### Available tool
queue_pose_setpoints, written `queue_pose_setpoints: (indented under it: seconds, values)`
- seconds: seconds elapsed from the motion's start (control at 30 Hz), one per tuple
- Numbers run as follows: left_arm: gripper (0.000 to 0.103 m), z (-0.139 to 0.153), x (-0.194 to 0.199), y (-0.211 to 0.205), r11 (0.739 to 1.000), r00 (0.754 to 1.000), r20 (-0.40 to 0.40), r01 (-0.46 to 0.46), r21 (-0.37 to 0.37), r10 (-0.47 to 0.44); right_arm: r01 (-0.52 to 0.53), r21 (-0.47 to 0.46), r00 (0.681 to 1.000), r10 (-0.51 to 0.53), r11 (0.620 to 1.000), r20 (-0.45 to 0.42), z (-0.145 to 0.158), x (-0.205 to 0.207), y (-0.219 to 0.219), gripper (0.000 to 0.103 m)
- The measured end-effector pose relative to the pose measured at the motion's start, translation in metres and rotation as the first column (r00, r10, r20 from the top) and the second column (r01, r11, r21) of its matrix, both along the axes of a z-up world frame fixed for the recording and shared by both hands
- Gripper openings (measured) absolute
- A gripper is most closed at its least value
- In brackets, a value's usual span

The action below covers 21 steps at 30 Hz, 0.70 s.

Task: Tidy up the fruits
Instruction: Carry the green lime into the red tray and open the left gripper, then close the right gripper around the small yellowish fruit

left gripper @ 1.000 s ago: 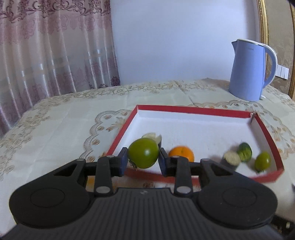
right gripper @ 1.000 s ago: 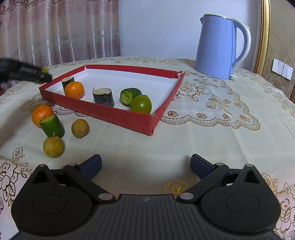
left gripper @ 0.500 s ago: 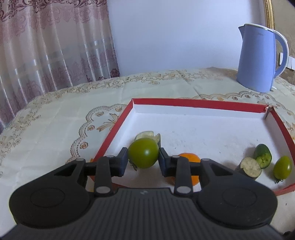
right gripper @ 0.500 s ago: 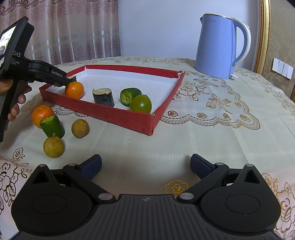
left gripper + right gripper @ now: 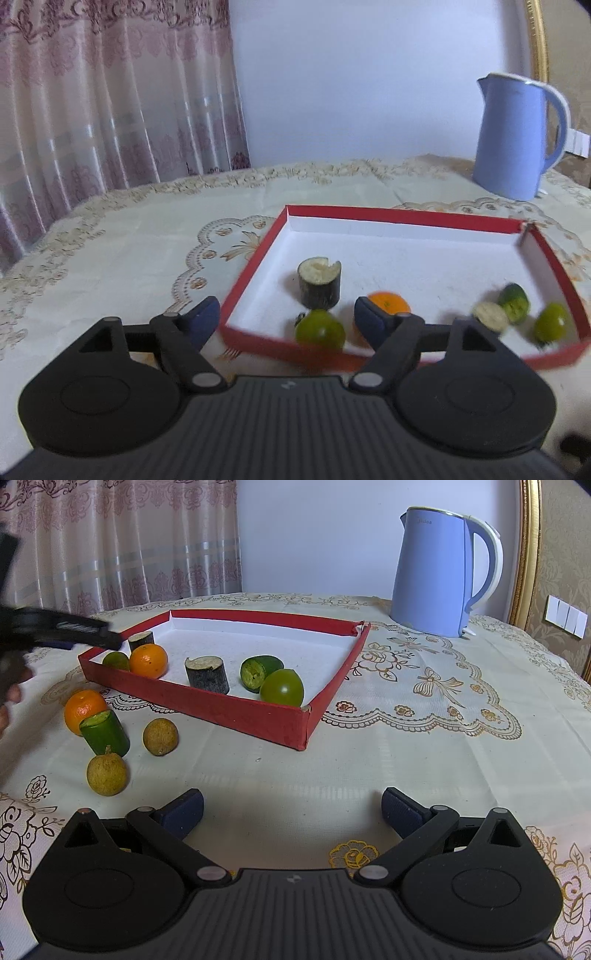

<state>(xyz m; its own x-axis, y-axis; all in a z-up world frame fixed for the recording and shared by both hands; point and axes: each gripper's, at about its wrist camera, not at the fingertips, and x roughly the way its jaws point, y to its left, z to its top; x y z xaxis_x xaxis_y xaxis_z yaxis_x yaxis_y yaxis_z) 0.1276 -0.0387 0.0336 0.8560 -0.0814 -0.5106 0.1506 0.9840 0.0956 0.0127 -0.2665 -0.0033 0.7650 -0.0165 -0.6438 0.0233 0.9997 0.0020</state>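
left wrist: left gripper (image 5: 286,321) open over red tray (image 5: 402,216) edge, green tomato (image 5: 320,329) inside.

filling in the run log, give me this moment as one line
left gripper: open, above tray near wall | green tomato: released, in tray by orange | right gripper: open, idle | outside tray: four pieces

bench (image 5: 369,760): cream embroidered cloth
on it: red tray (image 5: 236,710), blue kettle (image 5: 439,576), orange (image 5: 83,709), cucumber piece (image 5: 105,733), two brown fruits (image 5: 160,736)

You've got green tomato (image 5: 320,329) in red tray (image 5: 255,262), near-left corner, beside orange (image 5: 389,301) & dark cut stub (image 5: 319,282).
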Motion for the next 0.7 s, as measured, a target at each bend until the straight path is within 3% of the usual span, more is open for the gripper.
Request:
queue_pose_setpoints:
  seconds: [0.17, 0.33, 0.7]
  values:
    - [0.084, 0.002, -0.047, 0.021, 0.996, 0.999, 0.015, 0.037, -0.083, -0.036, 0.000, -0.001, 1.000, 0.000, 1.000, 0.000, 0.000, 0.000, 0.000, 0.103]
    - [0.086, -0.013, -0.076, 0.029, 0.993, 0.997, -0.020, 0.069, -0.100, -0.071, 0.000, 0.000, 1.000, 0.000, 1.000, 0.000, 0.000, 0.000, 0.000, 0.103]
    - [0.086, -0.040, -0.078, 0.033, 0.989, 0.990, -0.098, 0.087, -0.122, -0.099, -0.009, -0.007, 0.999, 0.009, 1.000, 0.031, 0.002, -0.003, 0.003, 0.103]
